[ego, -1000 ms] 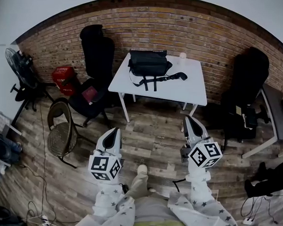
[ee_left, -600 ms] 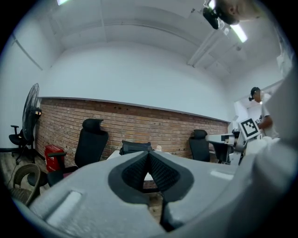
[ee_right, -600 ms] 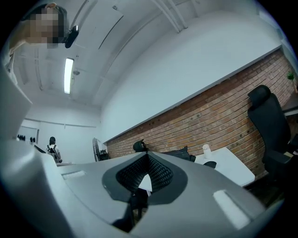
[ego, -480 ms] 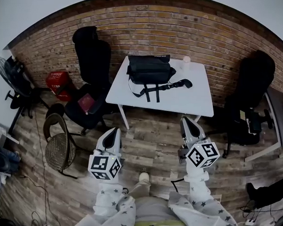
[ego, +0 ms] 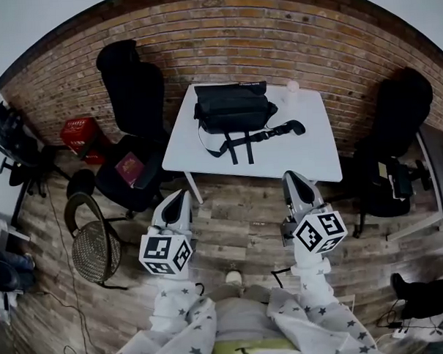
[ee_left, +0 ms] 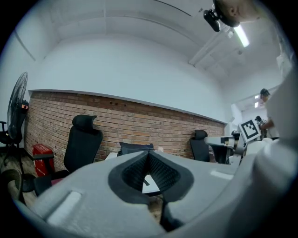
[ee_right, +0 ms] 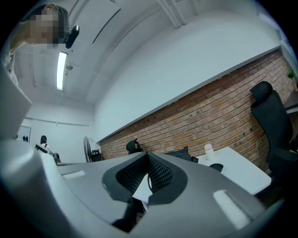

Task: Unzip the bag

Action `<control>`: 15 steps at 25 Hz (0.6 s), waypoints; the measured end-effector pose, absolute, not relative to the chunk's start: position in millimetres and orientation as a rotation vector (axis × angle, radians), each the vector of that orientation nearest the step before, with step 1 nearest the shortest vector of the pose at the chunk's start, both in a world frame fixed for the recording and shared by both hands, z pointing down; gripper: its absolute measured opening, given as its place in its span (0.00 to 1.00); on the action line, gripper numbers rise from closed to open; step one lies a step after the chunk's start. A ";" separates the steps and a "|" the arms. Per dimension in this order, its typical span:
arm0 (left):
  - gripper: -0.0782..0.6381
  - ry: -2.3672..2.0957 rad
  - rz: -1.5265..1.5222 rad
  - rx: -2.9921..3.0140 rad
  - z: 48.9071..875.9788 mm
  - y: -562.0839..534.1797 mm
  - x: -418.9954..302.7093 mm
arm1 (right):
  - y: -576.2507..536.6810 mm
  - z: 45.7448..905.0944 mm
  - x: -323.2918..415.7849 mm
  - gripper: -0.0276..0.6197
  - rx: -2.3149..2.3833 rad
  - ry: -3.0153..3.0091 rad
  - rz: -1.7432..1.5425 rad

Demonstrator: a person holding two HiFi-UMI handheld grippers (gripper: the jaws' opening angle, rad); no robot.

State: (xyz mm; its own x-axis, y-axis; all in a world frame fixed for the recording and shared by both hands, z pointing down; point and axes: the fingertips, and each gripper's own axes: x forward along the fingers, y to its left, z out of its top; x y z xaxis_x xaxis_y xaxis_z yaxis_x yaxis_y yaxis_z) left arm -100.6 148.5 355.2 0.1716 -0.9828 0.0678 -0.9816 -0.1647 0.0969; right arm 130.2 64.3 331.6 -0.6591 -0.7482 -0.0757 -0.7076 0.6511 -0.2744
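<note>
A black bag (ego: 232, 108) lies on the white table (ego: 301, 151) by the brick wall, its straps trailing toward the table's front edge. In the head view my left gripper (ego: 178, 200) and my right gripper (ego: 293, 181) are held side by side over the wood floor, short of the table and apart from the bag. Both are shut with nothing between the jaws. The bag (ee_left: 135, 148) peeks over the shut jaws in the left gripper view, and the bag (ee_right: 180, 154) shows likewise in the right gripper view.
A black office chair (ego: 133, 88) with a red item on its seat stands left of the table, another black chair (ego: 398, 121) right of it. A small white bottle (ego: 291, 86) is on the table's back edge. A round wire chair (ego: 95, 246) and a red case (ego: 79, 132) sit left.
The view has moved toward the table, so the table and bag sit lower and nearer. Both grippers stay shut, side by side, in the same places in the picture.
</note>
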 end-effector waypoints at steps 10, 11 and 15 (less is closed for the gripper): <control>0.11 -1.918 0.004 2.288 373.0 112.8 -122.3 | 25.4 345.3 110.9 0.05 -1.224 2.691 -0.367; 0.11 -1.915 0.007 2.280 376.7 109.3 -124.9 | 20.6 346.9 108.2 0.05 -1.224 2.692 -0.370; 0.11 -1.923 0.006 2.253 384.7 90.1 -137.0 | -2.8 354.7 97.2 0.05 -1.217 2.703 -0.384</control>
State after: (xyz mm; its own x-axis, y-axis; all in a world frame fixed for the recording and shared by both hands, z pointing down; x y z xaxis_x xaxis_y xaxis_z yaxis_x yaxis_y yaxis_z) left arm -137.0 90.1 384.7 0.1637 -0.9793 0.1190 -0.9801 -0.1477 0.1330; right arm 97.2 -2.8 354.7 -0.6585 -0.7518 -0.0335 -0.7128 0.6374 -0.2926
